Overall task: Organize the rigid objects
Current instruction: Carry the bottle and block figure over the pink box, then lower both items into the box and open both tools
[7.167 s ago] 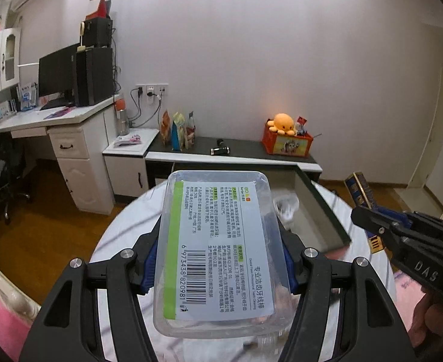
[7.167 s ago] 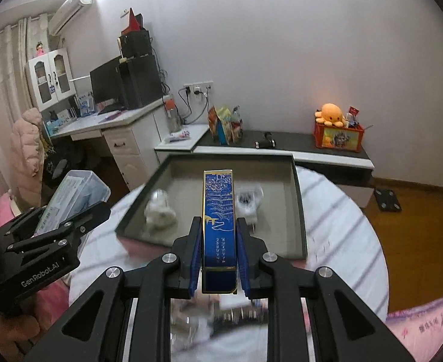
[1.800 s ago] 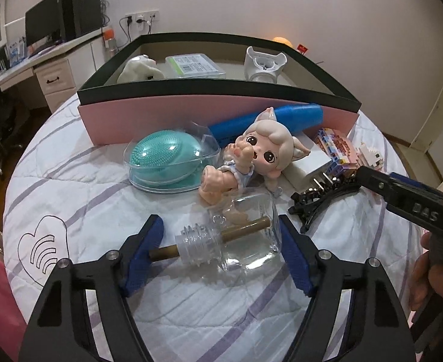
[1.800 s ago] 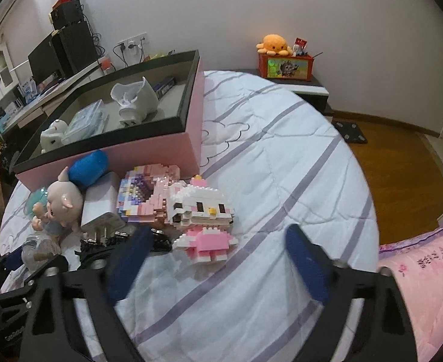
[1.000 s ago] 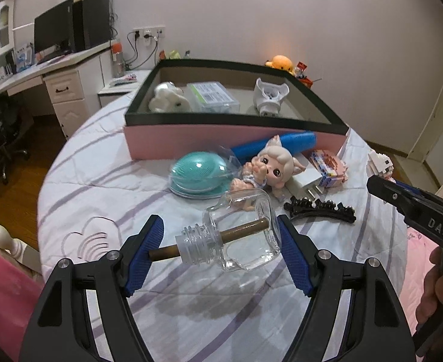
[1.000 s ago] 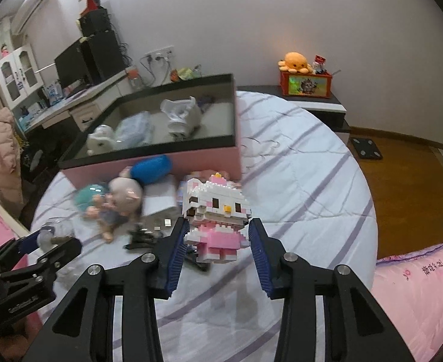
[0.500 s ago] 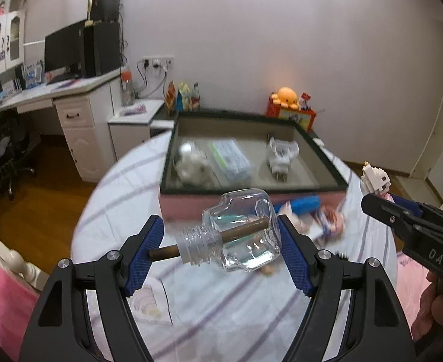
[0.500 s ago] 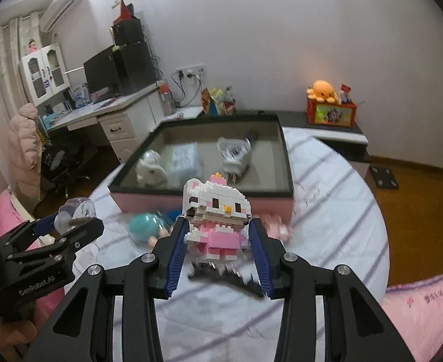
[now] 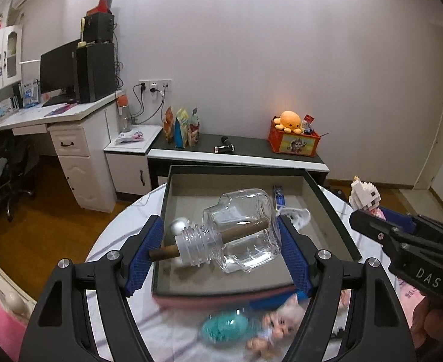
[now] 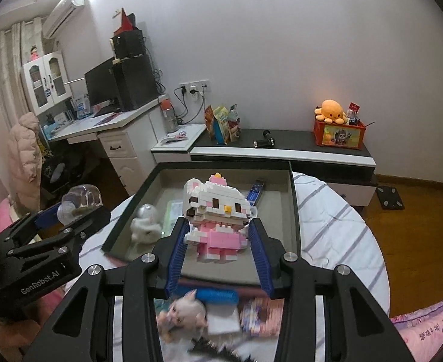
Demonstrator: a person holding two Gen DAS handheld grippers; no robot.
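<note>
My left gripper (image 9: 221, 250) is shut on a clear glass bottle (image 9: 239, 232) with a brown stick through its neck, held in the air over the near part of the dark open box (image 9: 327, 205). My right gripper (image 10: 216, 241) is shut on a pink and white brick-built cat figure (image 10: 215, 214), held above the box (image 10: 293, 211). In the box lie a white toy (image 10: 144, 221), a clear plastic case, a white holder and a blue carton (image 10: 256, 191). On the table in front of the box lie a doll (image 10: 185, 313), a blue cylinder (image 10: 218, 295) and a teal brush (image 9: 224, 327).
The round table has a white, purple-striped cover (image 10: 336, 241). Behind it stand a low dark cabinet (image 9: 245, 150) with an orange toy box (image 9: 293, 141) and a white desk (image 9: 70, 138) with a monitor. A pink bed edge (image 10: 426, 325) is at the right.
Both grippers have risen and moved towards the box with their objects; the box now lies directly under them and the loose items on the table have slid to the bottom of both views.
</note>
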